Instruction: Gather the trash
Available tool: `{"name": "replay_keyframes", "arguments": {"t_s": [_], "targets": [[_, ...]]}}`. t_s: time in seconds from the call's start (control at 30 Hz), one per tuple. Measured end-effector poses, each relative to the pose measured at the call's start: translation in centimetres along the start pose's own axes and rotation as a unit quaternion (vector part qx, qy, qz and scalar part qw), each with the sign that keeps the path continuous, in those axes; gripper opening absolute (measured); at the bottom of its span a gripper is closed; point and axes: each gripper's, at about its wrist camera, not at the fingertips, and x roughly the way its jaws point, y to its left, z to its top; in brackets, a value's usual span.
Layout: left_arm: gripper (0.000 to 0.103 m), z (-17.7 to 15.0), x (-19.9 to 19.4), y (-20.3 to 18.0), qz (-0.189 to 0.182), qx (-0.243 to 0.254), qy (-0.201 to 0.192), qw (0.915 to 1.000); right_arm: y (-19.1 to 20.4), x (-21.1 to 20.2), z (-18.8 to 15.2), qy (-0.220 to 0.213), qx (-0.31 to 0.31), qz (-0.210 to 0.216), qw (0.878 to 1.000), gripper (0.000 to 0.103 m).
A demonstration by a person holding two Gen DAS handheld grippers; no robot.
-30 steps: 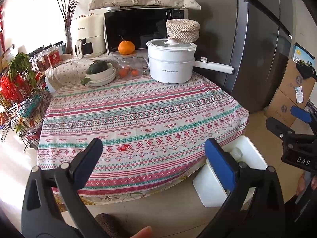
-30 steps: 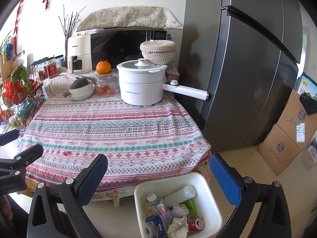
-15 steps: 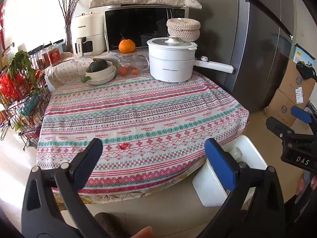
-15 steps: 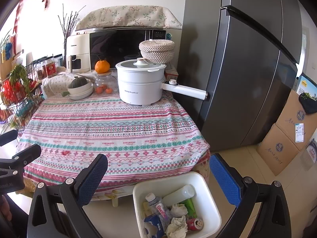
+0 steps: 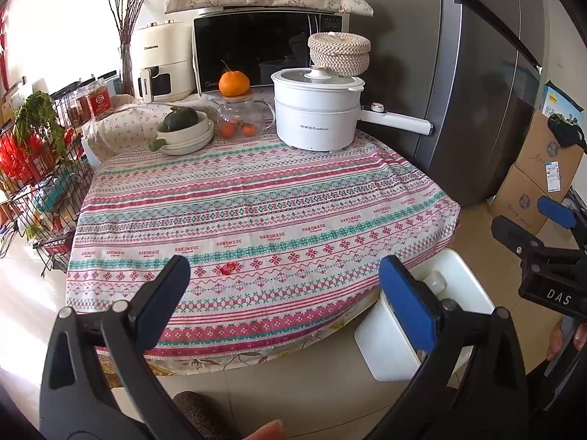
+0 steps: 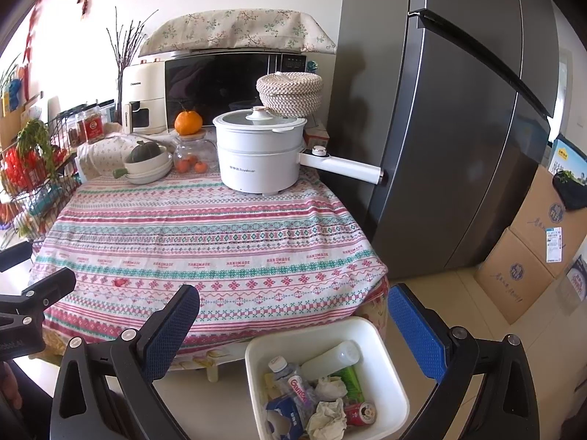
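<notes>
Kitchen corner, table under a striped patterned tablecloth (image 5: pixel 256 198), grey fridge (image 5: pixel 477 91) on the right. Left wrist view: left gripper (image 5: pixel 284 295) spread wide, nothing between the blue pads, hovering over the near table edge. White electric pot (image 5: pixel 317 115) at the back of the table, stacked bowls (image 5: pixel 187 137) with a green squash left of it, orange (image 5: pixel 234 83) on a glass teapot in front of the microwave (image 5: pixel 256 51). Small red scrap (image 5: pixel 228 268) lies on the cloth near the front edge. White trash bin (image 5: pixel 389 344) on the floor just beside the table's right corner, partly hidden by the right finger. Right gripper's tip visible at far right.

Right wrist view: right gripper (image 6: pixel 293 326) also spread wide, empty, above the bin (image 6: pixel 381 366). Bin holds a plastic bottle (image 6: pixel 293 381), white tube (image 6: pixel 332 361), crumpled tissue (image 6: pixel 328 416), red can (image 6: pixel 361 412), blue carton. Same red scrap (image 6: pixel 120 281) on the cloth at left. Cardboard boxes (image 6: pixel 528 256) by the fridge
</notes>
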Motion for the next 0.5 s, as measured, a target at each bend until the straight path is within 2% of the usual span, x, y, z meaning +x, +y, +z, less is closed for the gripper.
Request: {"name": "replay_keyframes", "arguments": {"t_s": [0.5], "targets": [[0.102, -0.05, 0.07, 0.19, -0.005, -0.005, 0.008, 0.9999, -0.19, 0.26, -0.09, 0.005, 0.002, -0.006, 1.0, 0.103]]}}
